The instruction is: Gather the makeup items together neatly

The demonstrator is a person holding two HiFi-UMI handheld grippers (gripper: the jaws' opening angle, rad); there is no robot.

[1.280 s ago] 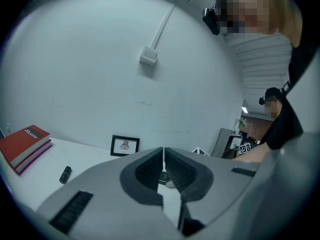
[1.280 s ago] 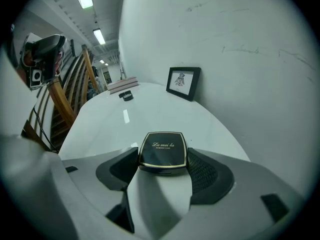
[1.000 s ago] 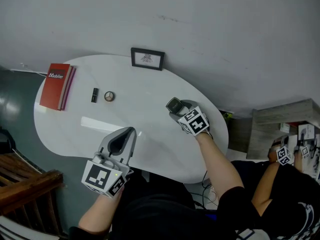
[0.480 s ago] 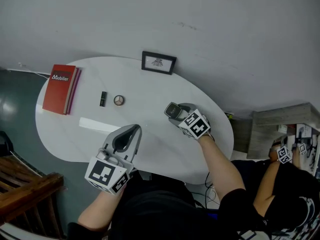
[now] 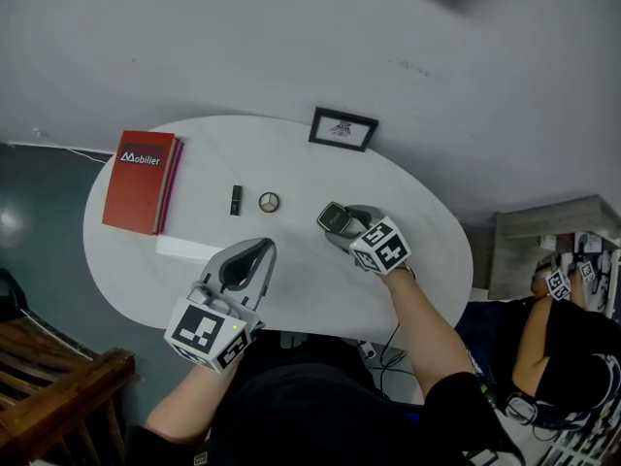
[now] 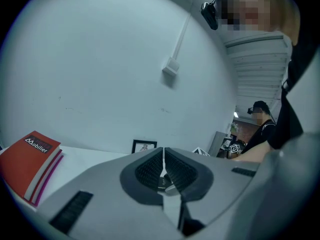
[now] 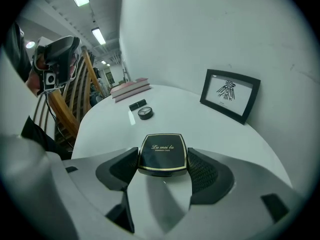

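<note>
On the white oval table (image 5: 427,260) lie a black lipstick (image 5: 236,199) and a small round compact (image 5: 269,202), side by side. My right gripper (image 5: 334,217) is shut on a black square powder case (image 7: 162,153) with gold lettering, held low over the table to the right of the round compact (image 7: 145,113) and lipstick (image 7: 137,104). My left gripper (image 5: 254,250) hovers near the table's front edge, below those two items, with its jaws shut and nothing between them (image 6: 163,170).
A red book (image 5: 141,181) lies at the table's left end, on another book. A small framed picture (image 5: 342,129) stands against the wall at the back. Another person with grippers (image 5: 558,284) sits at the far right. A wooden chair (image 5: 49,386) stands at lower left.
My right gripper has carried the powder case left across the table, closer to the round compact and lipstick. The left gripper has shifted the same way, still shut.
</note>
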